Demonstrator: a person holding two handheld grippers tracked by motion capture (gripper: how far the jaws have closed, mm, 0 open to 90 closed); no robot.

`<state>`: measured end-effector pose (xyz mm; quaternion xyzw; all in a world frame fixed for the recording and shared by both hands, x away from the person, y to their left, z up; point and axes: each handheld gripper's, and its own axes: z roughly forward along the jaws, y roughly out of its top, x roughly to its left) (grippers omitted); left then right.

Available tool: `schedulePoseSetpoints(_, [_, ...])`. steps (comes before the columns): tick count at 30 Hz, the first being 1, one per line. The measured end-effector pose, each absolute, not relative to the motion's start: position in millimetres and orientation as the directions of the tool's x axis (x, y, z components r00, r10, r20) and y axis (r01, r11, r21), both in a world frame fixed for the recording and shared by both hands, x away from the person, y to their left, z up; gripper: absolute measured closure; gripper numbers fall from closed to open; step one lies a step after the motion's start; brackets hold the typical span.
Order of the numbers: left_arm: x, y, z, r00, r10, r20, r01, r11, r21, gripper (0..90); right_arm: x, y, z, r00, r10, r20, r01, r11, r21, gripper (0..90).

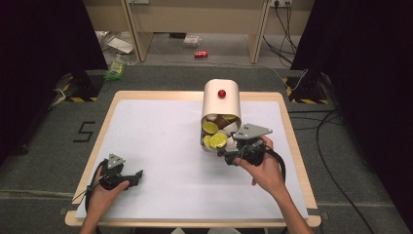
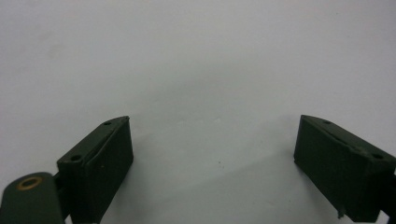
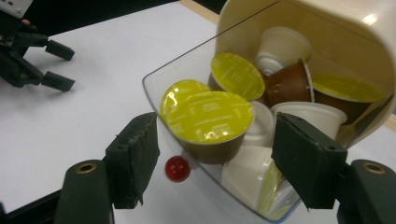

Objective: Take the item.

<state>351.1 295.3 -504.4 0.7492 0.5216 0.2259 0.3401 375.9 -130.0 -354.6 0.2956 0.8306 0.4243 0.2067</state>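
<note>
Toward the far edge of the bench (image 1: 146, 100), right of its middle, lay a cream container (image 1: 221, 100) on its side, a red knob (image 1: 222, 93) on top and its clear drawer (image 3: 205, 186) pulled out toward the person. In the drawer sat coffee capsules, among them a brown one with a yellow-green lid (image 3: 210, 119) at the front, white ones (image 3: 285, 44) and other yellow-lidded ones behind. The right gripper (image 1: 229, 153) was at the drawer's near end; in the right gripper view its fingers (image 3: 133, 158) stood apart on either side of the drawer's front corner, not pressing on it, with a second red knob (image 3: 177, 168) on the drawer's front just beside the left finger. Well apart, near the bench's near left corner, the left gripper (image 1: 138, 174) rested low over the white sheet (image 1: 160, 146), its fingers (image 2: 100, 163) wide open with bare sheet between them.
</note>
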Motion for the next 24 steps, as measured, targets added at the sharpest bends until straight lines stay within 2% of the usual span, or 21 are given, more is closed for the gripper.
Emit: schedulePoseSetpoints(24, [351.1,295.3,-504.4,0.354,0.935,-0.016,0.628,-0.224,0.745,10.9,402.1,-118.8,-360.1,-0.732,0.680,-0.051,0.378,0.467,0.800,34.4])
